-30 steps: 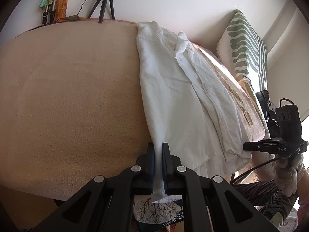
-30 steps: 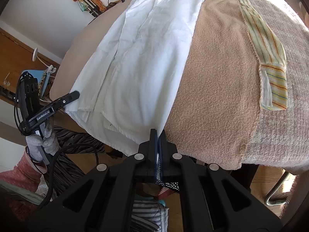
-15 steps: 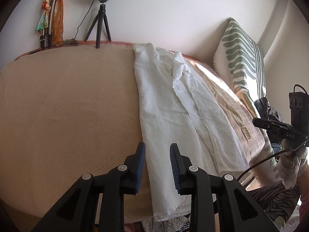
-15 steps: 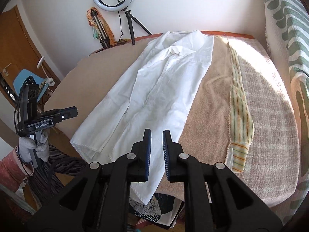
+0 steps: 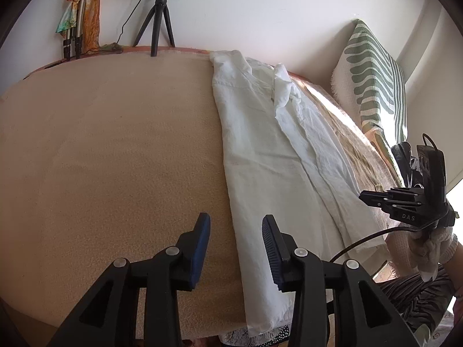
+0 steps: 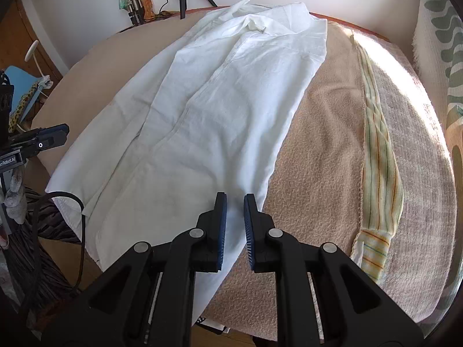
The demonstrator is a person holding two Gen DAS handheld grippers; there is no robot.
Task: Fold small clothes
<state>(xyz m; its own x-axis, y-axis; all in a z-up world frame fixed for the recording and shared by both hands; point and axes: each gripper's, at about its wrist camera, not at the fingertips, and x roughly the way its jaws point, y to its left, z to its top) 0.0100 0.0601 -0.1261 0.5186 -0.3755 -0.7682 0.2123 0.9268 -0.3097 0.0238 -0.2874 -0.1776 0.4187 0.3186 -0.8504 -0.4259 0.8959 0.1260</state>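
Note:
A long white shirt (image 5: 277, 167) lies flat and lengthwise on a beige blanket-covered table (image 5: 115, 150), collar at the far end, hem hanging a little over the near edge. It also shows in the right wrist view (image 6: 202, 121). My left gripper (image 5: 235, 222) is open and empty above the shirt's left hem edge. My right gripper (image 6: 235, 202) is open and empty above the shirt's right hem edge. Each gripper shows in the other's view: the right gripper (image 5: 405, 199) off the table's right side, the left gripper (image 6: 37, 141) at the left edge.
A striped yellow-green cloth (image 6: 379, 150) lies along the table's right part. A green-and-white patterned cushion (image 5: 373, 86) stands at the far right. A ring-light tripod (image 5: 157, 23) and colourful scarves (image 5: 78, 14) stand behind the table against the wall.
Both grippers were shut on the shirt's hem one second ago. They have let go, opened, and risen above the near edge. The shirt now lies flat on the table.

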